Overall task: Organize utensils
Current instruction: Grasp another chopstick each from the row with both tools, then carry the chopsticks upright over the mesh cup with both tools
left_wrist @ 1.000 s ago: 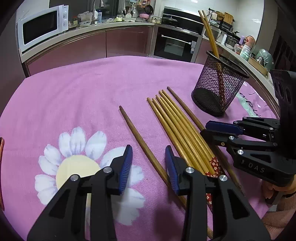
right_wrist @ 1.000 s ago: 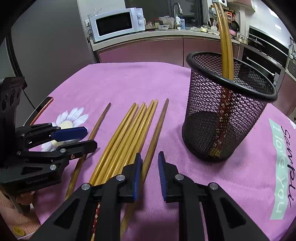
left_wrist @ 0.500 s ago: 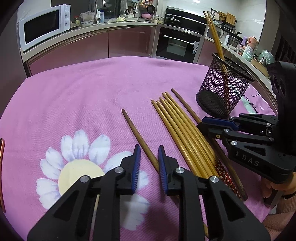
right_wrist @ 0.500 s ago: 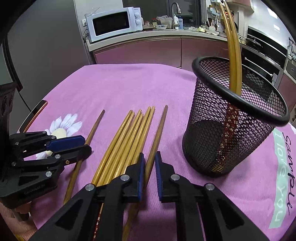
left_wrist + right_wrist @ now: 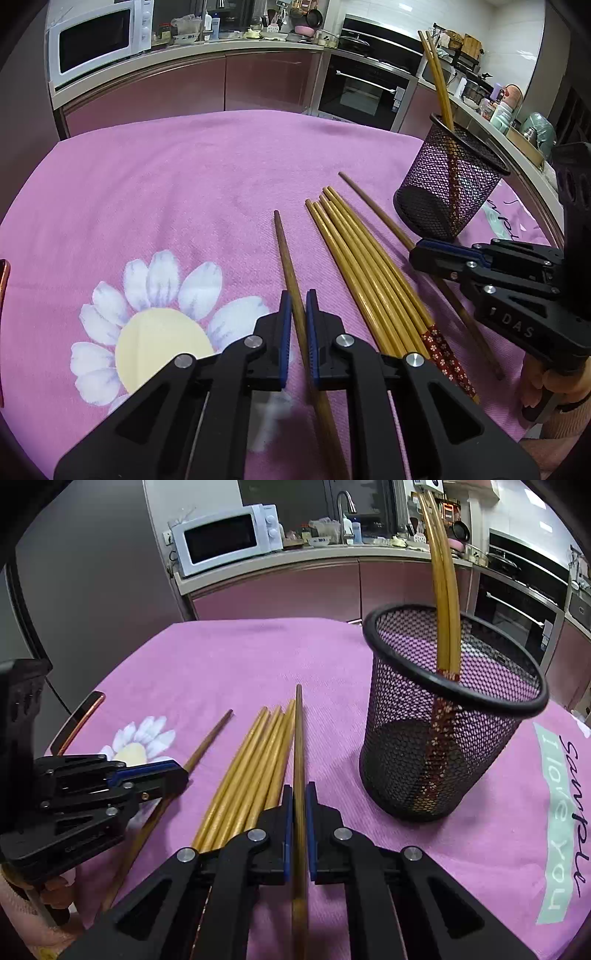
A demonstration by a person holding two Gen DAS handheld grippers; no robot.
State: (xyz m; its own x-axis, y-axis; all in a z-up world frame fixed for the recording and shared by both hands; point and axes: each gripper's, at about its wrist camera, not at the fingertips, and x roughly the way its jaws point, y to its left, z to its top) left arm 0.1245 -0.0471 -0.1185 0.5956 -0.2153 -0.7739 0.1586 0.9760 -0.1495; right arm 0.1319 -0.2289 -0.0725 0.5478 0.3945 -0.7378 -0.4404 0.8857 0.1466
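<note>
Both grippers have just closed on dark chopsticks lying on the pink cloth, the left gripper [image 5: 299, 325] clamping the left chopstick [image 5: 284, 251] and the right gripper [image 5: 300, 823] the right chopstick [image 5: 298, 738] beside the yellow bundle [image 5: 255, 771], so next each likely lifts toward the mesh cup [image 5: 443, 738] at far right.

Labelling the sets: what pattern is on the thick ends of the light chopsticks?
Red with small pale flowers on the light chopsticks; clearest in the left wrist view.

microwave [image 5: 99, 44], oven [image 5: 365, 92], pink cloth [image 5: 184, 177]
</note>
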